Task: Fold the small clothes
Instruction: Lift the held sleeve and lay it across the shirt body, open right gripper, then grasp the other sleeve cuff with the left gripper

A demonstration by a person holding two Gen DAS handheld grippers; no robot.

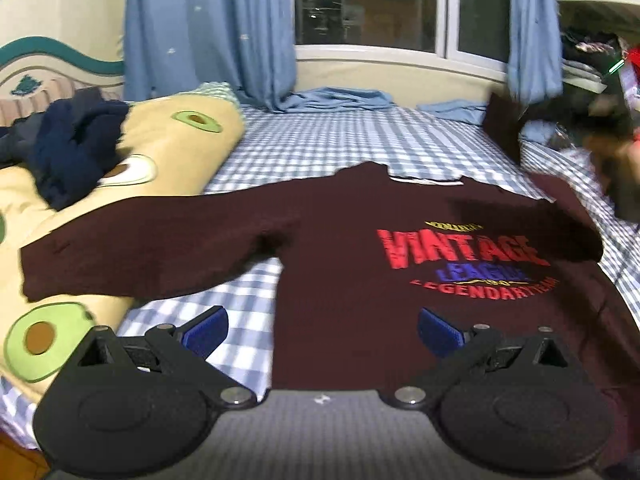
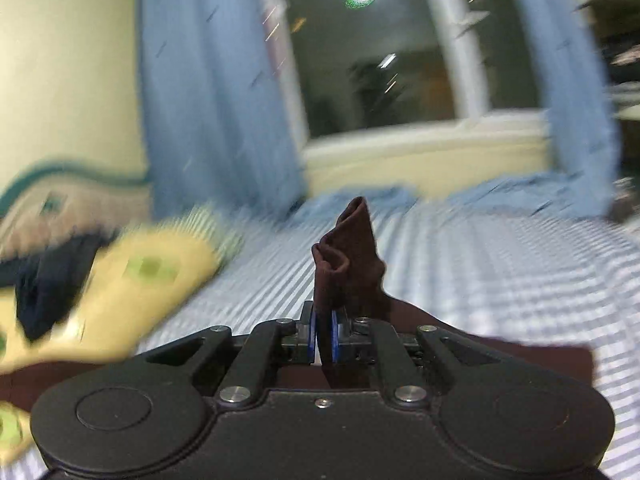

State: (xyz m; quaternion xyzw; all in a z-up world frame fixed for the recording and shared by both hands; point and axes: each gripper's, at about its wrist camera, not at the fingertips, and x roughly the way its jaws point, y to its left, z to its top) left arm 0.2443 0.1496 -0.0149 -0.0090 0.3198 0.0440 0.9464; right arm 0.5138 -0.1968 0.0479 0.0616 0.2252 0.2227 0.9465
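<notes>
A dark maroon long-sleeved shirt (image 1: 344, 264) with a red "VINTAGE" print lies front up on the checked bed. Its left sleeve (image 1: 132, 248) stretches out over the avocado quilt. My left gripper (image 1: 322, 330) is open and empty, hovering over the shirt's lower left side. My right gripper (image 2: 323, 340) is shut on a bunched piece of the maroon shirt (image 2: 352, 256), which sticks up between the pads. In the left wrist view the lifted right sleeve (image 1: 504, 128) shows blurred at the far right, with the right gripper itself hard to make out.
The blue-and-white checked bed sheet (image 1: 332, 148) lies under the shirt. A yellow avocado-print quilt (image 1: 168, 136) with dark navy clothes (image 1: 76, 148) on it sits at the left. Blue curtains (image 1: 208, 32) and a window stand behind. A cluttered shelf (image 1: 592, 64) is at the right.
</notes>
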